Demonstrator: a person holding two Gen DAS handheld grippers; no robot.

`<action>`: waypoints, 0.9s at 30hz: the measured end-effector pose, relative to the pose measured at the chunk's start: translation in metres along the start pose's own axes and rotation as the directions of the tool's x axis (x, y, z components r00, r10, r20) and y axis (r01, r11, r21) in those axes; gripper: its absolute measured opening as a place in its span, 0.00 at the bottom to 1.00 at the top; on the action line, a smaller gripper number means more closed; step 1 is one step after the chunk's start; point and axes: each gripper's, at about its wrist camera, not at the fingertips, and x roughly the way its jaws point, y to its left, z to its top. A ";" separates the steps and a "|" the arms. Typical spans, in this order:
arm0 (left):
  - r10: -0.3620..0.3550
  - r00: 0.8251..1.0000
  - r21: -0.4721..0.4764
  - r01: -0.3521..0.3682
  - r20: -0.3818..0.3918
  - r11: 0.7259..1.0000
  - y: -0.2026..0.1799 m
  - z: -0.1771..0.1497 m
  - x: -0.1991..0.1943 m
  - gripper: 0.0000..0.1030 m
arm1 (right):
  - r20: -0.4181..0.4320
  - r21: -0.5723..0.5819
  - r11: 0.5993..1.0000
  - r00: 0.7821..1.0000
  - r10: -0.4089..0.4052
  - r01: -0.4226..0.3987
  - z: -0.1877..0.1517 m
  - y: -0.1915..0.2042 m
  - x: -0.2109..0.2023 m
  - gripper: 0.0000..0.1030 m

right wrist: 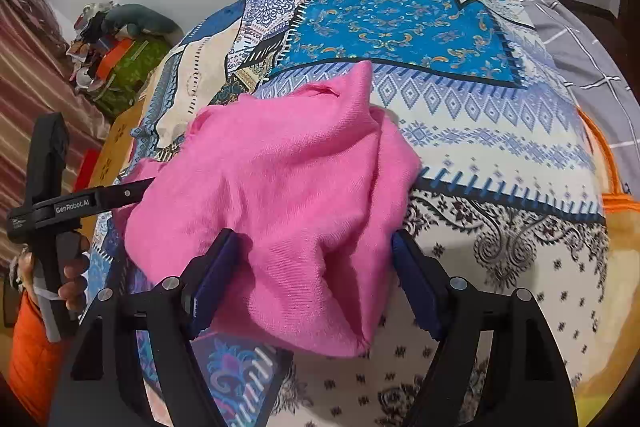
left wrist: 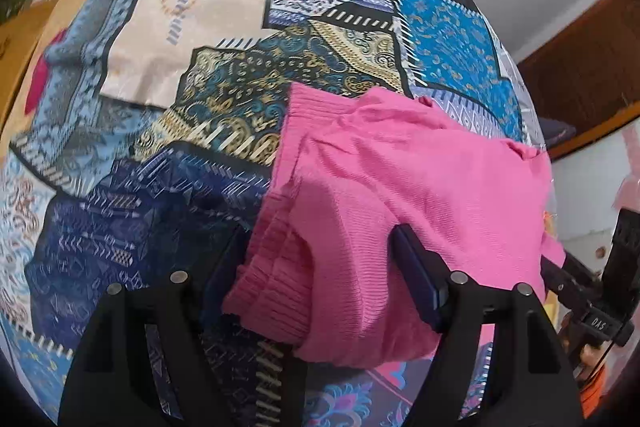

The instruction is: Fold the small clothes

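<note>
A small pink knitted garment (left wrist: 400, 195) lies bunched on a patchwork bedspread (left wrist: 200, 27). My left gripper (left wrist: 316, 259) is open, its jaws wide apart around the garment's ribbed near-left end, the cloth lying between them. My right gripper (right wrist: 316, 259) is also open, its jaws straddling the near-right end of the same garment (right wrist: 288, 179). Each gripper shows in the other's view: the right one at the far right edge (left wrist: 588, 299), the left one at the left edge (right wrist: 80, 203), its tip under the pink cloth.
The bedspread (right wrist: 480, 147) fills both views. A pile of clothes and a green bag (right wrist: 120, 67) sit at the bed's far left. An orange-rimmed basket (right wrist: 612, 195) is at the right edge. A wooden wardrobe (left wrist: 580, 67) stands to the right.
</note>
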 end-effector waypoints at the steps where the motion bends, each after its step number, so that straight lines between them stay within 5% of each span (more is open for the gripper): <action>1: 0.002 1.000 0.010 -0.002 0.002 1.000 -0.002 0.001 0.001 0.72 | 0.011 -0.004 1.000 1.000 0.004 -0.004 0.000 0.001 0.001 0.74; 6: -0.008 1.000 0.033 0.007 0.021 0.999 -0.006 0.004 0.004 0.66 | 0.043 0.001 1.000 0.999 0.023 -0.023 0.006 0.001 0.003 0.61; 12: -0.055 0.998 0.037 0.054 0.025 0.998 -0.013 0.004 0.008 0.42 | 0.055 -0.013 0.998 0.997 0.059 -0.058 0.010 0.007 0.004 0.27; 14: -0.083 0.996 0.038 0.082 0.022 0.996 -0.015 0.002 0.008 0.27 | 0.057 -0.019 0.997 0.996 0.071 -0.070 0.009 0.010 0.004 0.19; 27: -0.040 0.993 0.108 0.028 0.113 0.994 -0.033 -0.013 -0.047 0.22 | 0.145 -0.087 0.995 0.987 0.063 -0.051 0.009 0.041 -0.047 0.11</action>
